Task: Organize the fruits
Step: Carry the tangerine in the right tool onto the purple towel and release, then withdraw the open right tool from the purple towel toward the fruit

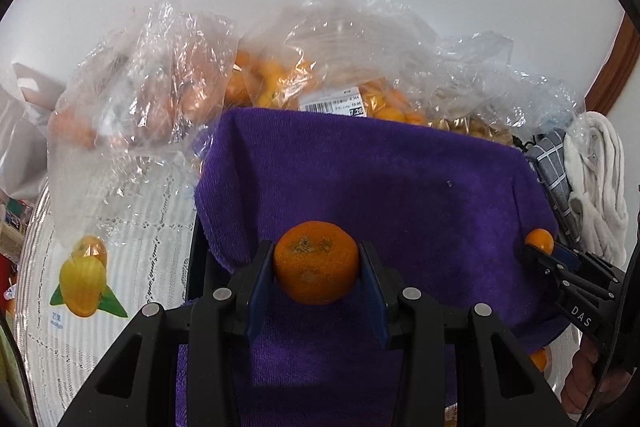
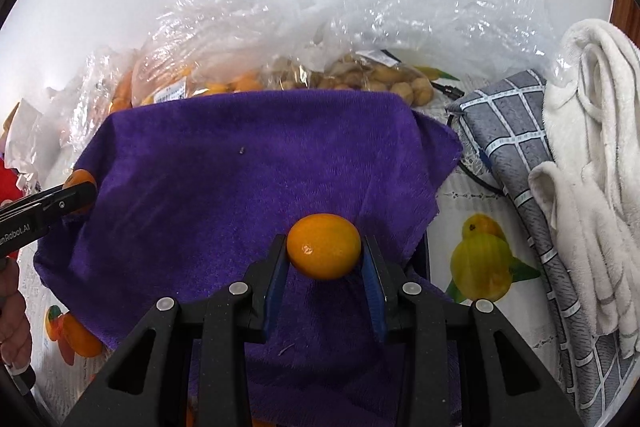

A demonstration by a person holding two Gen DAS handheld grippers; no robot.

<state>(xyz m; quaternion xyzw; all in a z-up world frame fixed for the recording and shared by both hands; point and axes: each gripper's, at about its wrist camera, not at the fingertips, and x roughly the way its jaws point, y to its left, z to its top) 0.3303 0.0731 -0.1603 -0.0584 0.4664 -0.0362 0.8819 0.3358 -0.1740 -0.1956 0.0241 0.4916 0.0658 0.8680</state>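
Left gripper (image 1: 317,263) holds a tangerine (image 1: 316,261); right gripper (image 2: 324,253), marked "DAS", holds a kumquat (image 2: 323,251)

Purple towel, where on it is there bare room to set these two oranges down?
The purple towel is bare across its middle and back, between the left tongs and right tongs. Its back edge is crowded by the plastic fruit bags; the grey checked cloth and white towel border its right.

Bags of fruit (image 1: 320,75) behind the towel (image 1: 380,187); folded cloths (image 2: 580,167) right.
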